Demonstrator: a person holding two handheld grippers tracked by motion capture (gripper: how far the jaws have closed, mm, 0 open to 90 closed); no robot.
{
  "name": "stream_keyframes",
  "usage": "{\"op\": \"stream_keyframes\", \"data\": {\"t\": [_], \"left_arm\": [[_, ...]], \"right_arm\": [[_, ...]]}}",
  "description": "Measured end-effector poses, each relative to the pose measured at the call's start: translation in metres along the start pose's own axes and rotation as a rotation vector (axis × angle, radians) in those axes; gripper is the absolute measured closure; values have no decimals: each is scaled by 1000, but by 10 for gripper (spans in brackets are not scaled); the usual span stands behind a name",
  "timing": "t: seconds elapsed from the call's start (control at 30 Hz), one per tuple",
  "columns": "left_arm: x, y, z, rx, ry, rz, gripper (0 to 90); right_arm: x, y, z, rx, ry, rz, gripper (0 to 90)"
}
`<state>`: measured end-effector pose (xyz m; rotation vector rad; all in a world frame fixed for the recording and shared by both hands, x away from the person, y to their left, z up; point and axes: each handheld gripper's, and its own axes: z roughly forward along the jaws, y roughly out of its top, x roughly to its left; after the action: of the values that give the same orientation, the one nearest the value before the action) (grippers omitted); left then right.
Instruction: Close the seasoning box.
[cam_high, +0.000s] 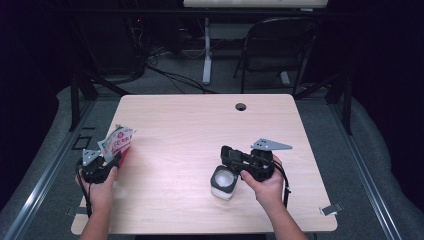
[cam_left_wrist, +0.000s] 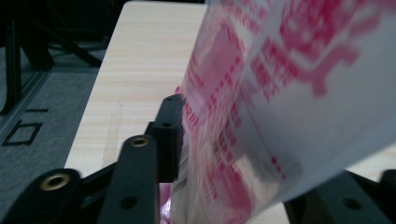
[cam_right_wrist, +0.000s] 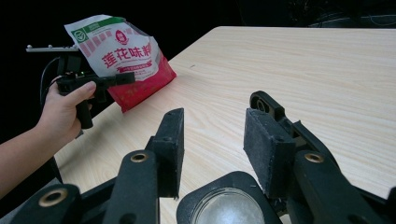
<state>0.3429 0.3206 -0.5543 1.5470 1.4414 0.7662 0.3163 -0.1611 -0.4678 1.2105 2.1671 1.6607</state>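
A red, white and green snack bag (cam_high: 117, 141) stands at the table's left edge. My left gripper (cam_high: 118, 158) is at its base with the jaws apart, the bag between them. In the left gripper view the bag (cam_left_wrist: 289, 93) rises just past the left finger (cam_left_wrist: 169, 135), and the pads do not visibly press on it. From the right gripper view I see the bag (cam_right_wrist: 123, 56) and the left gripper (cam_right_wrist: 100, 81) far off. My right gripper (cam_high: 229, 154) is open at the near right, and a round black-rimmed jar (cam_high: 223, 182) with a pale lid (cam_right_wrist: 228, 207) sits just below its jaws.
The light wooden table (cam_high: 200, 125) has a cable hole (cam_high: 241, 106) near its far edge. A black folding chair (cam_high: 280, 45) and a white leg stand beyond it. A small metal clip (cam_high: 331, 209) lies at the near right corner.
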Motion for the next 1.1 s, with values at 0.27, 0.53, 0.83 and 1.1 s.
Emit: {"op": "stream_keyframes", "data": {"t": [0.27, 0.53, 0.83, 1.1], "left_arm": [[-12, 13, -12, -67, -66, 30, 534], [-43, 29, -22, -100, -195, 90, 543], [-66, 28, -14, -12, -247, 108, 469], [-89, 29, -12, 14, -301, 156, 422]], "right_arm": [[0, 0, -1, -4, 2, 5, 578], [7, 5, -6, -34, 6, -19, 565], [5, 12, -19, -93, -37, -60, 532], [-5, 17, -37, -161, -105, -38, 547]]}}
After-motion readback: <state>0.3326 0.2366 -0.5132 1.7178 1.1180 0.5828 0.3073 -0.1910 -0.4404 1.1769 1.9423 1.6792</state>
